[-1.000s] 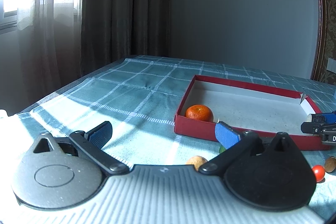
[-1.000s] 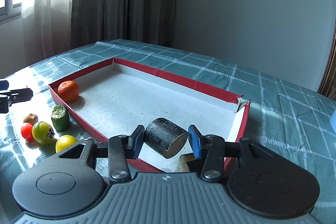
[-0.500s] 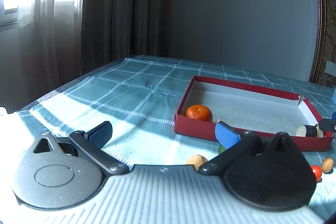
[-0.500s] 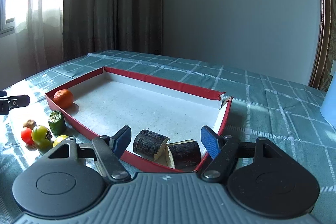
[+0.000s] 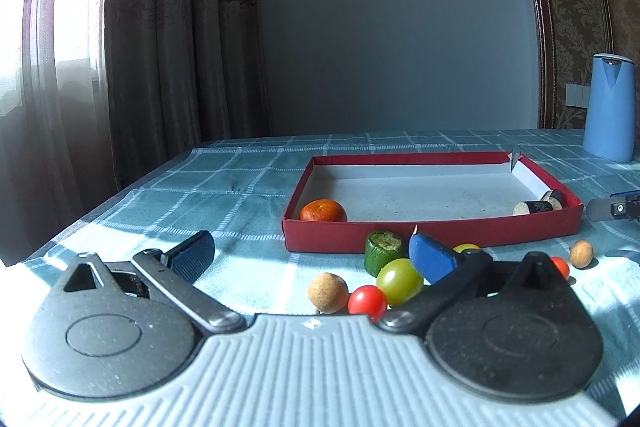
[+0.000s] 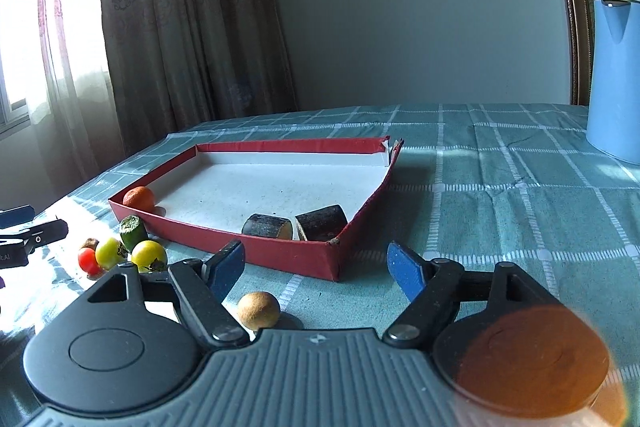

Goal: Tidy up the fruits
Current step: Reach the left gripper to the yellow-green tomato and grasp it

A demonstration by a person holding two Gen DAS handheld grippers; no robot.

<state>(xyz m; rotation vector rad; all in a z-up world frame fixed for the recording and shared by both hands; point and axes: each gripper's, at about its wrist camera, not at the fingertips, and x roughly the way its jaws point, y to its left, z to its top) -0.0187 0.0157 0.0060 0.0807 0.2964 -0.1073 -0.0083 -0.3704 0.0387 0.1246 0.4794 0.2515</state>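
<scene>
Two dark cut pieces (image 6: 294, 225) lie in the near right corner of the red tray (image 6: 280, 255), and an orange (image 6: 139, 198) sits in its near left corner. Your right claw (image 6: 318, 269) is opening, nothing between its pads. Your left claw (image 5: 312, 257) stands wide and empty. Small tomatoes (image 5: 399, 281) and a green chunk (image 5: 383, 251) rest on the worktop (image 6: 500, 219) just outside the tray's near wall.

The left gripper (image 5: 312, 259) hangs wide open over the checked tablecloth (image 5: 224, 195), nothing between its blue pads. Ahead, a red tray (image 5: 432, 235) holds a mandarin (image 5: 323, 210) and two dark eggplant pieces (image 5: 538, 205); a green tomato (image 5: 398, 281) and red cherry tomato (image 5: 367, 301) lie outside.
</scene>
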